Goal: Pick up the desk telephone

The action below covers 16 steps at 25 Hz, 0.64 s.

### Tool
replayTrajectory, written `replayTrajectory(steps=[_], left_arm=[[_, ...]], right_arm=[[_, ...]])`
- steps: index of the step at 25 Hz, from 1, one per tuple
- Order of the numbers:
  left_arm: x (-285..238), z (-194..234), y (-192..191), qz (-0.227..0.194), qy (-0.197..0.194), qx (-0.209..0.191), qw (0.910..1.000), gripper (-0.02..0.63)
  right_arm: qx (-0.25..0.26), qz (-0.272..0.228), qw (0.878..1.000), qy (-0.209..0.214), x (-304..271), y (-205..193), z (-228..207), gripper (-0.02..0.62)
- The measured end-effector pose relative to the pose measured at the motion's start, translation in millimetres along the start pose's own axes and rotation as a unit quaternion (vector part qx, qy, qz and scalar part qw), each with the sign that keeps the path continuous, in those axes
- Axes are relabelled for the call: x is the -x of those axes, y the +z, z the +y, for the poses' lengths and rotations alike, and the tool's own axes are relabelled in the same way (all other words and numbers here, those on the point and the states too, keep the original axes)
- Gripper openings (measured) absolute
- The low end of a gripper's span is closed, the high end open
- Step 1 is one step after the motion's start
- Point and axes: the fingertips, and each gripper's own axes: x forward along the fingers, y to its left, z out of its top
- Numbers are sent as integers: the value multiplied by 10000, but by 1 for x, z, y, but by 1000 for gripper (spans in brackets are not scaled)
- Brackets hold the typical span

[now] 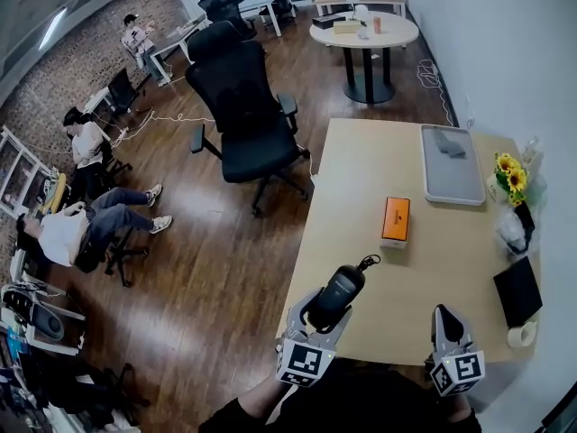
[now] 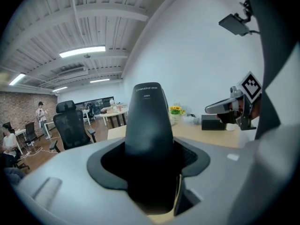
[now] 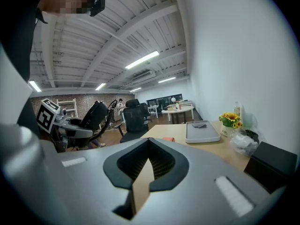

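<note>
**Handset clamped in the left tongs over the near edge of the bench**

The left tongs (image 1: 326, 312) stand wide apart and are closed on a black telephone handset (image 1: 340, 289), which fills the gap between the two pads. The handset sits over the near-left corner of the bench (image 1: 361, 165), sticking out past the tips and tilted upward. The right gripper view shows it raised off the surface, with its black cord (image 1: 368, 262) trailing from the far end.

The right tongs (image 1: 451, 325) are at the near edge toward the right corner. Their pads meet at the tips and nothing is between them.

An orange box (image 1: 395, 218) lies in the middle of the bench, well apart from the handset. A grey tray (image 1: 451, 165) lies toward the far-right corner with something small and dark in it. Sunflowers (image 1: 510, 177) stand against the right edge beside the tray, with a crumpled plastic bag (image 1: 514, 228) just nearer. A black box (image 1: 517, 290) sits at the right edge close to the near corner. A black office chair (image 1: 243, 106) stands on the wooden floor off the far-left corner.
</note>
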Motion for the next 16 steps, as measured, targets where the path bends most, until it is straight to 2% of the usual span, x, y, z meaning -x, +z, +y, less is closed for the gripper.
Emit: replayTrajectory(steps=[16], left_arm=[[5,-3,-6,67,-10,31,10000,261]], right_arm=[[26,85,10000,27,5,-4,2,0]])
